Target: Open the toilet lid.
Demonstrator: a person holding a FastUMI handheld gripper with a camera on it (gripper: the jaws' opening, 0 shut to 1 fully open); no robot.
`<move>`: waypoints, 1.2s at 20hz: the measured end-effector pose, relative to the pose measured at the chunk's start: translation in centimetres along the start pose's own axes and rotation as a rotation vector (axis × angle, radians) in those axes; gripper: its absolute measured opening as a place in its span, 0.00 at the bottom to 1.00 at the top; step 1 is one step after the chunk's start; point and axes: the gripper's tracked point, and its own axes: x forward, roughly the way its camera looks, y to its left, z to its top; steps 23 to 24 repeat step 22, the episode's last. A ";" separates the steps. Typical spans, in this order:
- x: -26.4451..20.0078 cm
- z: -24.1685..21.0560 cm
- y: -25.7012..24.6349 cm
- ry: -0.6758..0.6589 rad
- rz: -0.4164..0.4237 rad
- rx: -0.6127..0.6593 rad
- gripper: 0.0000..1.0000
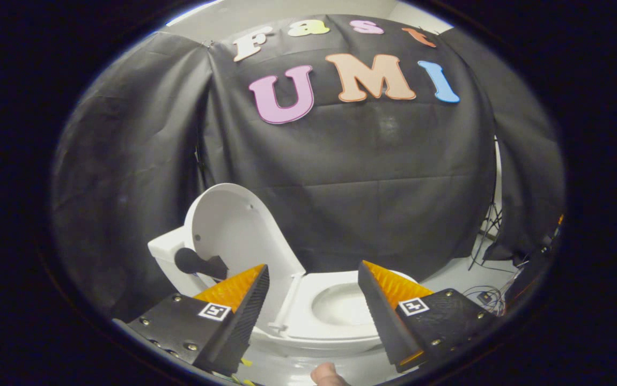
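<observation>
This is a staged recording booth rather than a real bathroom. Black cloth (373,177) hangs as the walls behind a white toilet (335,313) standing on a pale floor (450,273), and at the cloth's edge loose cables (483,300) and stand legs (488,230) show.

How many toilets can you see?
1. The toilet stands just beyond the open claw, its lid already raised, against the black cloth.

Toilet lid (236,230) upright beyond spread gripper (314,273).
</observation>
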 end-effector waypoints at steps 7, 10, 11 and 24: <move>-2.8 1.0 -5.8 -0.040 -0.060 -0.025 0.98; -3.6 1.1 -7.8 -0.044 -0.075 -0.006 0.98; -3.8 1.3 -8.2 -0.048 -0.076 -0.004 0.98; -5.2 3.3 -11.1 -0.124 -0.110 -0.003 0.98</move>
